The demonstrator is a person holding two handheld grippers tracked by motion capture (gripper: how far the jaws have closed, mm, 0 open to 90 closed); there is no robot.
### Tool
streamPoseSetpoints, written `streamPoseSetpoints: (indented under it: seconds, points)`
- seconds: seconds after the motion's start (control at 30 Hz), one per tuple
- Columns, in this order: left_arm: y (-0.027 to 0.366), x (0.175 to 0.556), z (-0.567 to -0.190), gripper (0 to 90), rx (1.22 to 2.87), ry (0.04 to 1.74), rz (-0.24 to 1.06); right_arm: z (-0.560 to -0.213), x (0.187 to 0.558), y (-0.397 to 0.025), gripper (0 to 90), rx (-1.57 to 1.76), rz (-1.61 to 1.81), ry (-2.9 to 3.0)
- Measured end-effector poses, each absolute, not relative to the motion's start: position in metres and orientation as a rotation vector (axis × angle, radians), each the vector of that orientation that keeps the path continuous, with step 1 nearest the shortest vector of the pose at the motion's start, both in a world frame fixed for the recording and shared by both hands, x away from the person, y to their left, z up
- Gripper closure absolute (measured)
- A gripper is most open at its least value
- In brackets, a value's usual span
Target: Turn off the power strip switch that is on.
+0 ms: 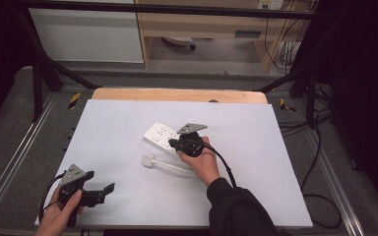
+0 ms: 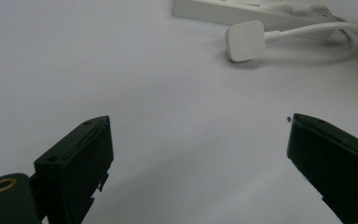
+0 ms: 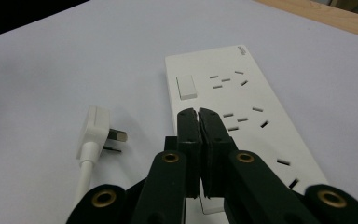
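Note:
A white power strip (image 1: 160, 134) (image 3: 235, 107) (image 2: 242, 10) lies flat near the middle of the white table, with a rocker switch (image 3: 186, 87) and several socket groups. Its white plug (image 1: 149, 160) (image 3: 94, 129) (image 2: 245, 40) rests on the table beside it, prongs exposed, on a white cord (image 1: 174, 167). My right gripper (image 1: 173, 144) (image 3: 198, 114) is shut with nothing between its jaws, tips over the strip's near end. My left gripper (image 1: 99, 185) (image 2: 199, 154) stands open near the table's front left corner, well short of the plug, nothing between its jaws.
The white table sheet (image 1: 128, 118) lies on a wooden top (image 1: 177, 94) that shows along the far edge. A black metal frame (image 1: 39, 69) stands around the table. Cables (image 1: 320, 147) lie on the floor at the right.

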State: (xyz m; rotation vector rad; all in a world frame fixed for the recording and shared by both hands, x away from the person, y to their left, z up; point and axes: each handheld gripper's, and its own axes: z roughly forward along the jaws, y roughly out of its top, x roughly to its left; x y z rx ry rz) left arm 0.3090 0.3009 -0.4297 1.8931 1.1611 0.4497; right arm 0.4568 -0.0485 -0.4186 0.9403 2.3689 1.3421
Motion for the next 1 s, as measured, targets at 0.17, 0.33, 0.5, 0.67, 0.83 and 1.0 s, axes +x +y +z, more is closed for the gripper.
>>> streamPoseSetpoints:
  seconds: [0.17,0.33,0.5,0.67,0.83,1.0]
  points:
    - [0.301,0.309,-0.43,7.2,1.888,1.169,0.451,-0.41,0.456,-0.054,83.8,0.934,1.356,2.384]
    - [0.301,0.31,-0.431,7.2,1.882,1.178,0.451,-0.4,0.455,-0.06,79.1,0.951,1.369,2.364]
    - [0.302,0.31,-0.431,7.2,1.878,1.184,0.448,-0.395,0.455,-0.066,67.4,0.957,1.37,2.367]
    - [0.303,0.311,-0.432,7.2,1.878,1.194,0.447,-0.387,0.454,-0.068,47.9,0.981,1.352,2.347]
    - [0.303,0.311,-0.432,7.2,1.876,1.195,0.446,-0.374,0.456,-0.074,31.5,1.013,1.356,2.321]
    - [0.303,0.311,-0.432,7.2,1.877,1.197,0.445,-0.365,0.458,-0.079,15.9,1.065,1.342,2.291]
